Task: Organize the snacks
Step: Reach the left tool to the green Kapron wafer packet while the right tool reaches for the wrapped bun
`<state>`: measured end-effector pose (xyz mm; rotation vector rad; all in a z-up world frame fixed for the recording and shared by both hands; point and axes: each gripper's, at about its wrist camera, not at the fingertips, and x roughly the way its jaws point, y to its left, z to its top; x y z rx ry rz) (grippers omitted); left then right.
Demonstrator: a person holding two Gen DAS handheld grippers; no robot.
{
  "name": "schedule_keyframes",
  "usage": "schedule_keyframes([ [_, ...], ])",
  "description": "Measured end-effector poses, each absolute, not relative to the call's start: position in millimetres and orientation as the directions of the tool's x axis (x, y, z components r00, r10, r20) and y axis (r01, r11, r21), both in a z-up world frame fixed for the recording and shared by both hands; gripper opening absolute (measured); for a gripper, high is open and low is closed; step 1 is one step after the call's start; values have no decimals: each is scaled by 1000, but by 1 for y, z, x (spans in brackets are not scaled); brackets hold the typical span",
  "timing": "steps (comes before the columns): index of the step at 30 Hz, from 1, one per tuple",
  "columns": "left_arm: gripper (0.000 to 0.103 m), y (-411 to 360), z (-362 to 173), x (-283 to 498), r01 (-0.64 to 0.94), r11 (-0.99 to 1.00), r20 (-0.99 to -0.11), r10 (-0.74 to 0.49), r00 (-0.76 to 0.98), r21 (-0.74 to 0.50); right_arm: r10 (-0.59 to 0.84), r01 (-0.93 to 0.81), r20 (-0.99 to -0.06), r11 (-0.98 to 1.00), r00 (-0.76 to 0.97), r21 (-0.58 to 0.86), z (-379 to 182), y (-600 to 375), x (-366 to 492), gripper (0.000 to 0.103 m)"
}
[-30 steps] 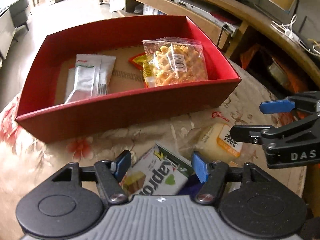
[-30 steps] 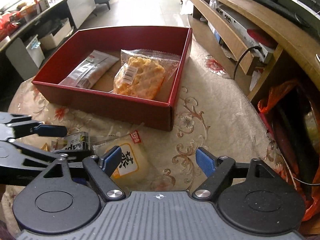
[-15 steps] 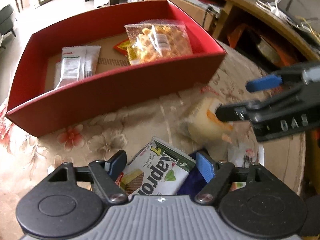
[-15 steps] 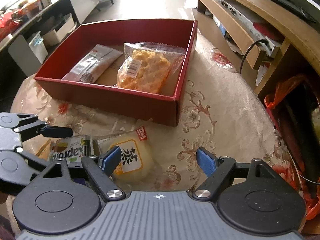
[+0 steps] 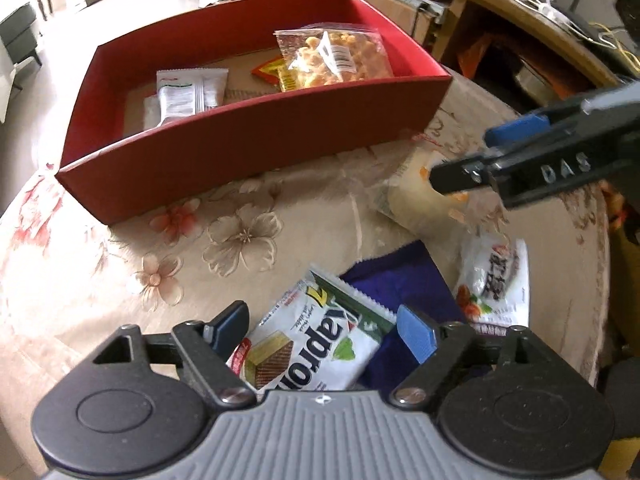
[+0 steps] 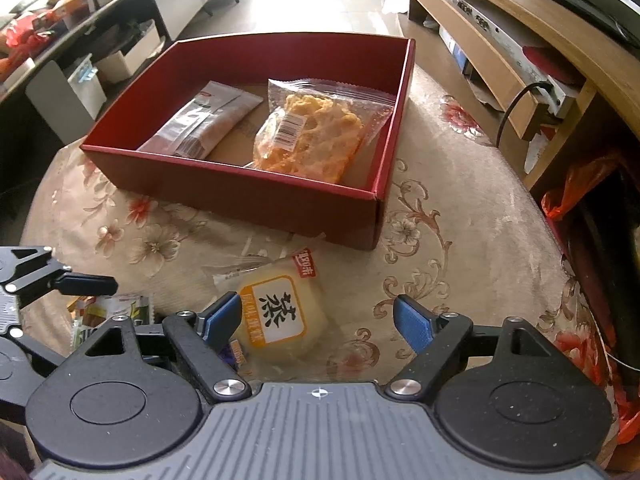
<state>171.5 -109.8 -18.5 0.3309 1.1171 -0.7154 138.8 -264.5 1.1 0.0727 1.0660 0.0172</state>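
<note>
Right wrist view: the right gripper (image 6: 318, 320) gapes wide, empty, over the bun packet (image 6: 280, 314). Likely soft and slippery; pinch its middle gently

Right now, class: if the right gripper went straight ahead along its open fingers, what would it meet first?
Most likely the yellow steamed cake packet, lying on the tablecloth just ahead of the right gripper, toward its left finger. Beyond stands the red box; depth is uncertain.
</note>
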Motion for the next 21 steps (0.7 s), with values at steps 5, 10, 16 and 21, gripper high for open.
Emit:
schedule_keyframes([
  [5, 83, -109, -27, 153, 706, 707, -918, -306, 251, -43, 60, 7, -871, 997, 487, 73, 3, -260, 138, 88],
  [10, 83, -106, -23, 137, 716, 697, -920, -311, 238, -50, 67, -2, -868, 997, 491, 75, 5, -259, 136, 88],
  [16, 83, -110, -26, 143, 721, 691, -917, -313, 249, -40, 70, -16, -878, 997, 474, 71, 1, -258, 136, 88],
  [21, 82, -122, -29, 134, 750, 661, -908, -298, 293, 25, 66, -28, -891, 998, 449, 60, -5, -256, 141, 88],
])
